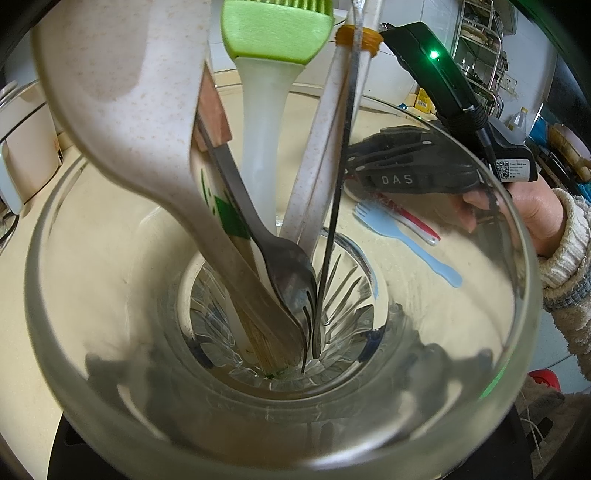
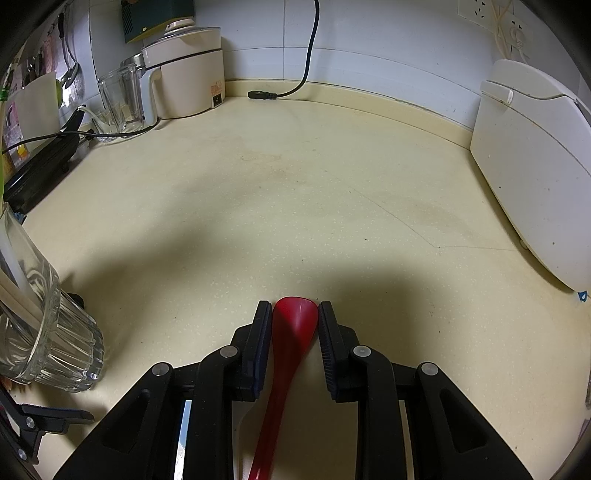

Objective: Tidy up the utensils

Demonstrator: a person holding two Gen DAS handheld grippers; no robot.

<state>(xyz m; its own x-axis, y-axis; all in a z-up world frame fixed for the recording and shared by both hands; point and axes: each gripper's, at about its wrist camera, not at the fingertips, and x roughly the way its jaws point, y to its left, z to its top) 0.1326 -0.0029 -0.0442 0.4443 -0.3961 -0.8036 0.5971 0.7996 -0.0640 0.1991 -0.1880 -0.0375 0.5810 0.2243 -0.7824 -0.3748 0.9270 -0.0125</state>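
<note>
A: Report the layout, largest item first, all positions relative to the glass cup.

B: The cream surface (image 2: 295, 192) carries everything. The glass cup (image 1: 110, 280) fills the left wrist view and stands at the left edge of the right wrist view. Inside it, leaning: a speckled beige spoon (image 1: 122, 110), a green-headed silicone brush (image 1: 273, 33), a steel fork (image 1: 291, 273), and further handles I cannot identify.

A: Items outside the cup?

B: Seen through the cup wall, to its right — a pale blue plastic fork (image 1: 402, 240) lying flat, and beside it a red-and-white handle (image 1: 413, 225), which runs under the right gripper.

A: Status of each hand-held gripper?

B: Right hand-held gripper (image 2: 295, 325): jaws straddle a red spoon (image 2: 291, 332) on the surface, right of the cup. The left pad touches the bowl; a sliver of gap shows at the right pad — firm clamping cannot be confirmed. Left hand-held gripper: its fingers are hidden behind the cup; state cannot be told.
</note>
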